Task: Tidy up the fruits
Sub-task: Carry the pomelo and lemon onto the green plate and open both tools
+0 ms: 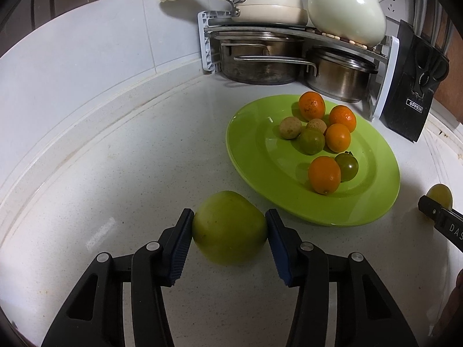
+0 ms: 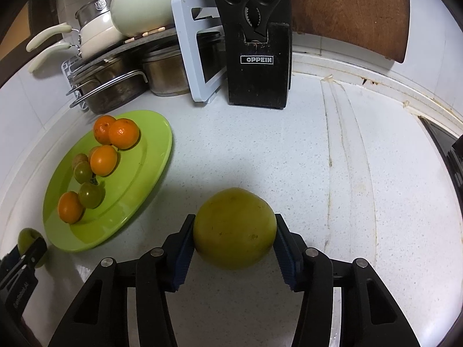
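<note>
My left gripper (image 1: 229,225) is shut on a large green fruit (image 1: 229,227), just left of the green plate (image 1: 254,156). My right gripper (image 2: 234,232) is shut on a yellow-green fruit (image 2: 234,231), right of the same plate (image 2: 139,185). The plate holds several small oranges (image 1: 324,175), green tomatoes (image 1: 347,166) and brownish round fruits (image 1: 290,127). The right gripper and its fruit (image 1: 439,195) show at the left wrist view's right edge. The left gripper's fruit (image 2: 26,238) shows at the right wrist view's lower left.
A rack (image 1: 208,43) with steel pots (image 1: 260,60) and cream cookware (image 1: 347,8) stands at the back by the tiled wall. A black knife block (image 2: 259,66) stands right of it. A wooden board (image 2: 350,8) leans behind. Both views show the white speckled counter (image 2: 289,156).
</note>
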### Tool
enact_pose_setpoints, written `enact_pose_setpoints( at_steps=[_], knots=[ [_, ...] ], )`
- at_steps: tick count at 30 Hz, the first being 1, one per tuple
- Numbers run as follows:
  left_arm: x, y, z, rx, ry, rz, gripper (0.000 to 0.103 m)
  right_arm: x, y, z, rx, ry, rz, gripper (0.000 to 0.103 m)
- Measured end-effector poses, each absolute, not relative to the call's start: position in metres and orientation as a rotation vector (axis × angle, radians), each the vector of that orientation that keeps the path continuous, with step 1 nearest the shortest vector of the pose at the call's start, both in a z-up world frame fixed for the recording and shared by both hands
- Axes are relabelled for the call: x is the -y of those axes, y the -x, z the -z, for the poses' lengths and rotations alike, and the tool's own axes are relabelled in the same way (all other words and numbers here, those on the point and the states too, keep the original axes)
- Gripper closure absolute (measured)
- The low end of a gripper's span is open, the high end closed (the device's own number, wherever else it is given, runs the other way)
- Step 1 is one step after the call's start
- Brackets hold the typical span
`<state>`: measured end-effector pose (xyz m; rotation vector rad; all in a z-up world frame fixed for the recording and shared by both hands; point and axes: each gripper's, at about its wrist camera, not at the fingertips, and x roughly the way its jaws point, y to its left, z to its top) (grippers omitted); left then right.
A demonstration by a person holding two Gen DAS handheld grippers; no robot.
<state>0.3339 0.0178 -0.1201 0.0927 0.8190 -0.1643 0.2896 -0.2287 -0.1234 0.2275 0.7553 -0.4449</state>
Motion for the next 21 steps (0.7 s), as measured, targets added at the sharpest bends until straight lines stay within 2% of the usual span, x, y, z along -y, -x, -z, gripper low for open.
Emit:
enact_pose_setpoints(
  at_steps=[21],
  knots=[
    [-0.02, -0.313, 0.097, -0.773, -0.086, 0.178, 0.053, 0.219, -0.275, 0.1, -0.705, -0.189, 0.371, 0.051]
  ],
)
